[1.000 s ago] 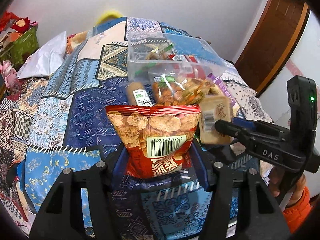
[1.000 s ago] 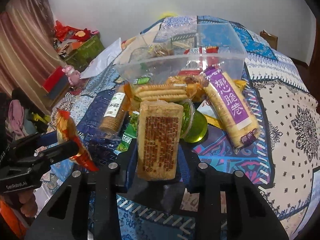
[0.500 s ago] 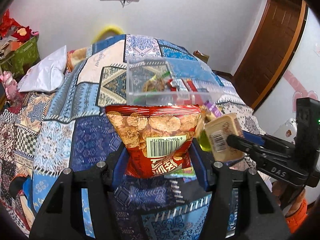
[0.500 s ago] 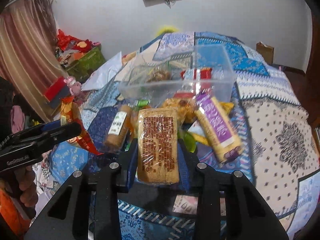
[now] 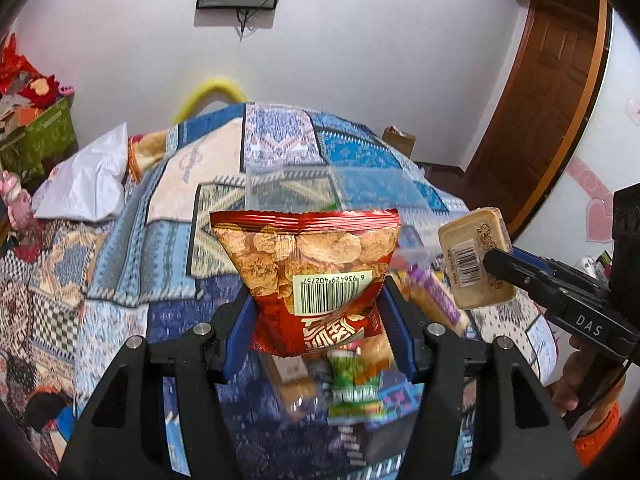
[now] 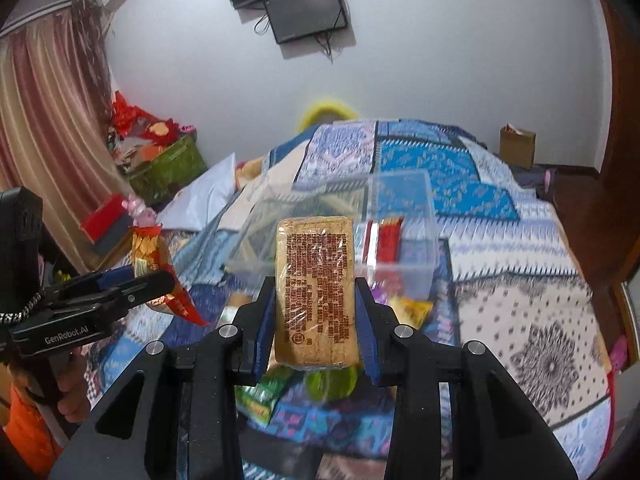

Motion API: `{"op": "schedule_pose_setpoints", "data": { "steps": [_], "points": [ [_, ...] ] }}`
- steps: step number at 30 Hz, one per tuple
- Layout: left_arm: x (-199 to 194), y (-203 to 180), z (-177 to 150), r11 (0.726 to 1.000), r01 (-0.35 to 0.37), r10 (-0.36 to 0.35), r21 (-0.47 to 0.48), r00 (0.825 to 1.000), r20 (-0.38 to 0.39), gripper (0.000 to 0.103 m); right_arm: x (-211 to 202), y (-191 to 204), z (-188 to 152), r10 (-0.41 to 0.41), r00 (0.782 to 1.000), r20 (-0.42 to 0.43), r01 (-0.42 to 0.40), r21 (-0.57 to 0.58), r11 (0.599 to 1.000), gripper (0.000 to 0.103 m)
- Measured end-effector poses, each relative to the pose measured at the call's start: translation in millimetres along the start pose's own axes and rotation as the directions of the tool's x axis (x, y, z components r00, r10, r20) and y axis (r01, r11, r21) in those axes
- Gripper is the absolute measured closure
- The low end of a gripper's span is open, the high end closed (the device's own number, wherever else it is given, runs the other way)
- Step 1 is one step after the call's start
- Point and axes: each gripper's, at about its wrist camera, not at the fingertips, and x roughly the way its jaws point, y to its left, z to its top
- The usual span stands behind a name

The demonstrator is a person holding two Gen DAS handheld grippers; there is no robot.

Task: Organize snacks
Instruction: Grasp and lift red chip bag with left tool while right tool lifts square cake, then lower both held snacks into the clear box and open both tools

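Note:
My left gripper (image 5: 316, 312) is shut on a red snack bag (image 5: 308, 264) with a barcode, held above the bed. My right gripper (image 6: 316, 320) is shut on a tan wrapped cake block (image 6: 316, 292). Each shows in the other's view: the cake block (image 5: 476, 258) at the right, the red bag (image 6: 160, 276) at the left. A clear plastic box (image 6: 400, 232) with some snacks in it stands on the bed beyond both grippers; it also shows in the left wrist view (image 5: 292, 190). Loose snacks (image 5: 352, 384) lie blurred below the grippers.
The bed has a blue patchwork quilt (image 6: 520, 308). A white pillow (image 5: 84, 184) lies at the far left. A green box of clutter (image 6: 168, 168) stands by the curtain. A wooden door (image 5: 548, 92) is at the right. A purple snack pack (image 5: 436, 300) lies right of the red bag.
Both grippers have risen with their snacks. The views tilt up, so the box and the loose snacks sit lower and farther, and the wall screen shows.

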Motion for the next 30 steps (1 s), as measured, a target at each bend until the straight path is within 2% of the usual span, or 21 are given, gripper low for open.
{"op": "schedule_pose_setpoints", "data": {
  "steps": [5,12,21,26,30],
  "points": [
    [15.1,-3.4,25.9,1.0,-0.004,0.003,0.01,1.0,0.031,0.045,11.3,-10.0,18.4,-0.018,1.0,0.025,0.018,0.01,1.0,0.07],
    [51.6,-12.0,50.0,0.999,0.003,-0.004,0.034,0.999,0.034,0.045,32.3,-27.2,35.7,-0.051,0.998,0.034,0.05,0.012,0.999,0.07],
    [111.8,-25.1,65.1,0.998,0.044,-0.043,0.053,0.999,-0.012,0.045,67.6,-42.5,42.3,-0.068,0.998,-0.003,0.068,0.018,0.998,0.07],
    [149.8,-27.6,60.3,0.997,0.056,-0.051,0.061,0.995,-0.09,0.045,85.3,-46.7,38.4,-0.083,0.996,-0.039,0.083,-0.006,0.997,0.07],
    [165.7,-35.9,56.5,0.994,0.051,-0.04,0.098,0.993,-0.112,0.046,95.3,-52.1,33.2,-0.083,0.994,-0.073,0.082,-0.008,0.997,0.07]
  ]
}}
